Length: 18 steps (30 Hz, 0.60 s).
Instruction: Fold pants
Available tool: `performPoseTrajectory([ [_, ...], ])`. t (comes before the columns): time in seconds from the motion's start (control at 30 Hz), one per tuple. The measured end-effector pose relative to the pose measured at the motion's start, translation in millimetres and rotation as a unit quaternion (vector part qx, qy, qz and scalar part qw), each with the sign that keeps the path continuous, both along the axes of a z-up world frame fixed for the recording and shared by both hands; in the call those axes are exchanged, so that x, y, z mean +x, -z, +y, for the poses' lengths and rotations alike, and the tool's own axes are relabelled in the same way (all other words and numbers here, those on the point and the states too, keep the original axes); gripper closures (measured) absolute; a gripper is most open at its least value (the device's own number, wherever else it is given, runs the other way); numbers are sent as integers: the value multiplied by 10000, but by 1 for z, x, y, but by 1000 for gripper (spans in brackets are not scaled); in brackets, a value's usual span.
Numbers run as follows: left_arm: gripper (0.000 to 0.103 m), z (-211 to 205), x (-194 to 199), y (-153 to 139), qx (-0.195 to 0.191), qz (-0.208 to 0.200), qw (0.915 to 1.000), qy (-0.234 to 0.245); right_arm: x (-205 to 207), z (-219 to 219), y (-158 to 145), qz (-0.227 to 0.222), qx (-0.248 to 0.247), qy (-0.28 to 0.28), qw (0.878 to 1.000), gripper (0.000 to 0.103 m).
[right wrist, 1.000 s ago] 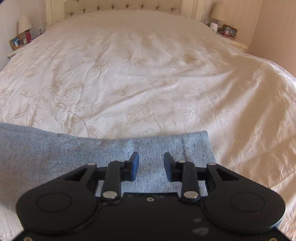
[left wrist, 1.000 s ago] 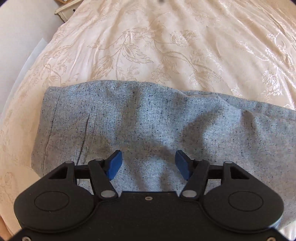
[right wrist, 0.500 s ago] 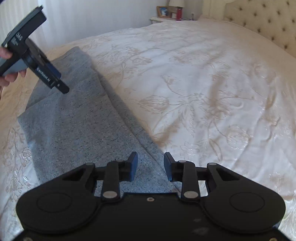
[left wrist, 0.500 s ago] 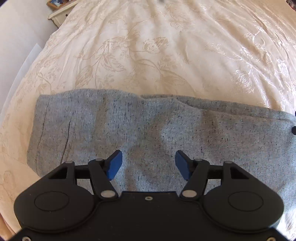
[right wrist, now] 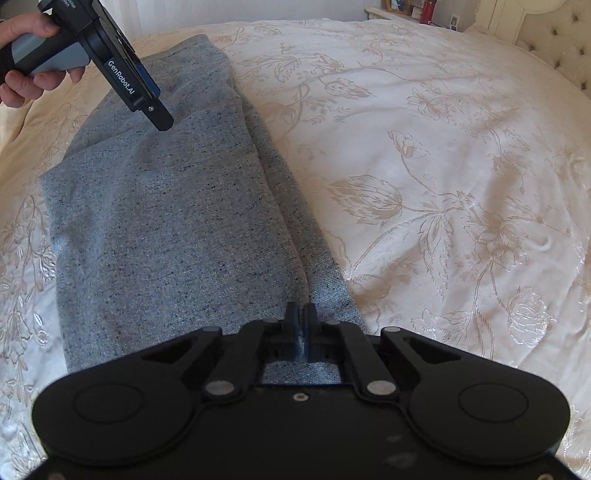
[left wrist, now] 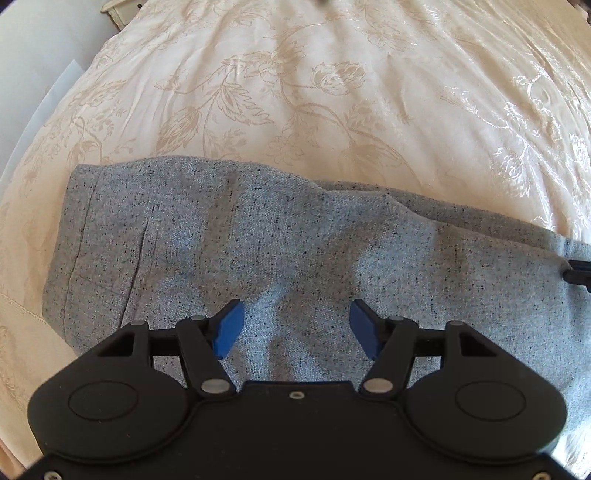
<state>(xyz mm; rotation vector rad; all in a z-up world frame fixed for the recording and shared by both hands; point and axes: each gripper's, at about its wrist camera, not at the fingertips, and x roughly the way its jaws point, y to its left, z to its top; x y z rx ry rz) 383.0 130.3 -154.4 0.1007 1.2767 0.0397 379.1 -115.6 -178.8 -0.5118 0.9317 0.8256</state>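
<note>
Grey speckled pants (left wrist: pixel 280 243) lie flat on the cream floral bedspread (left wrist: pixel 314 92), folded lengthwise with one leg over the other. My left gripper (left wrist: pixel 295 325) is open, its blue pads wide apart, hovering just above the waist end. In the right wrist view the pants (right wrist: pixel 166 221) run away toward the upper left. My right gripper (right wrist: pixel 302 325) is shut on the pants' leg end at the near edge. The left gripper (right wrist: pixel 147 99) shows there in a hand, over the far end of the pants. The tip of my right gripper (left wrist: pixel 578 273) shows at the left view's right edge.
The bedspread (right wrist: pixel 424 166) stretches wide to the right of the pants. A tufted headboard (right wrist: pixel 569 48) and a nightstand (right wrist: pixel 413 7) with small items stand at the far right. The bed's edge and a pale wall (left wrist: pixel 33 74) lie left of the pants' waist.
My right gripper has closed on the pants' leg end; half a second ago its jaws were open above it. My left gripper has shifted slightly over the waist end and stays open.
</note>
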Motion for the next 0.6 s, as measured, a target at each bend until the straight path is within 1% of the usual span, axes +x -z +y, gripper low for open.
performPoseTrajectory([
  [0.1, 37, -1, 7, -8, -257, -178, 9995, 48, 4, -7, -14, -345, 81, 475, 9982, 101],
  [0.17, 36, -4, 15, -11, -298, -313, 9989, 153, 10, -9, -12, -348, 7, 665, 9972, 101],
  [0.2, 36, -8, 24, -9, -192, -386, 9989, 174, 11, -9, -6, -300, -32, 676, 9973, 101],
  [0.27, 36, -8, 38, 0, 66, -474, 9988, 50, 14, -8, 5, -202, -118, 704, 9972, 101],
  [0.33, 34, -1, 52, 14, 285, -408, 9985, -206, 17, -6, 17, -63, -136, 869, 9961, 100],
  [0.37, 31, 5, 60, 23, 460, -276, 9980, -348, 19, -6, 20, -44, -122, 976, 9951, 98],
  [0.4, 27, 13, 66, 35, 488, -92, 9979, -422, 21, -7, 22, -32, -72, 1127, 9936, 95],
  [0.43, 25, 18, 68, 40, 394, -42, 9982, -453, 22, -8, 20, -23, -37, 1265, 9920, 88],
  [0.47, 25, 21, 69, 42, 335, -45, 9984, -447, 20, -10, 16, -64, 32, 1444, 9895, 80],
  [0.5, 25, 20, 68, 39, 364, -45, 9985, -405, 17, -14, 9, -157, 146, 1631, 9864, 79],
  [0.53, 28, 17, 64, 33, 414, -76, 9984, -370, 10, -19, 0, -255, 327, 1810, 9826, 79],
  [0.57, 33, 14, 59, 25, 442, -131, 9983, -346, 1, -24, -9, -297, 495, 1954, 9790, 79],
  [0.6, 35, 10, 49, 16, 452, -207, 9983, -301, -8, -28, -15, -278, 611, 2041, 9766, 78],
])
